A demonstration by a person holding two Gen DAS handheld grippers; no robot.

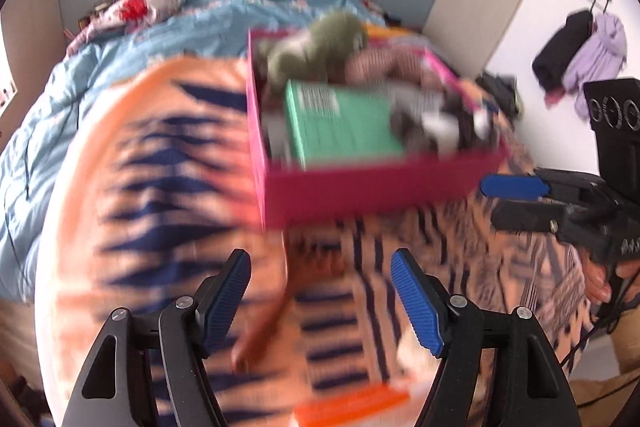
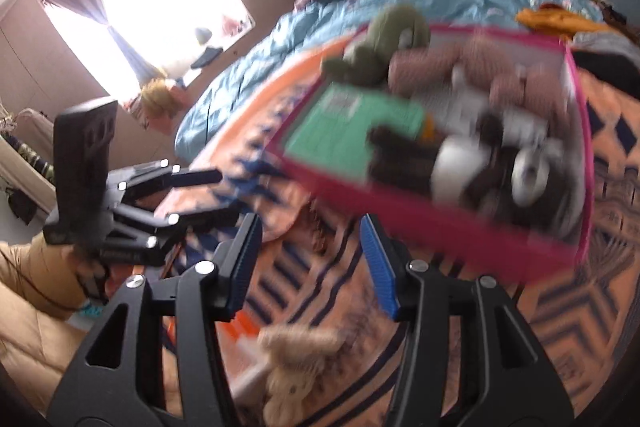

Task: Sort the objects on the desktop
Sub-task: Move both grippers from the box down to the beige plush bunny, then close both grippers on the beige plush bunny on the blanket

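Both claws spread, empty: left claw [image 1: 320, 301], right claw [image 2: 310, 265]; only its view shows a beige plush [image 2: 298, 359].

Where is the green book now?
The green book lies inside the pink box, at its left side in both views, just below the green plush toy.

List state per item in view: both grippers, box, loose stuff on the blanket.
left gripper: open, empty
right gripper: open, empty
pink box: open top, filled
green book: lying flat in the box
green plush: in the box at the far end
orange item: loose on the blanket, outside the box
beige plush: loose on the blanket, outside the box
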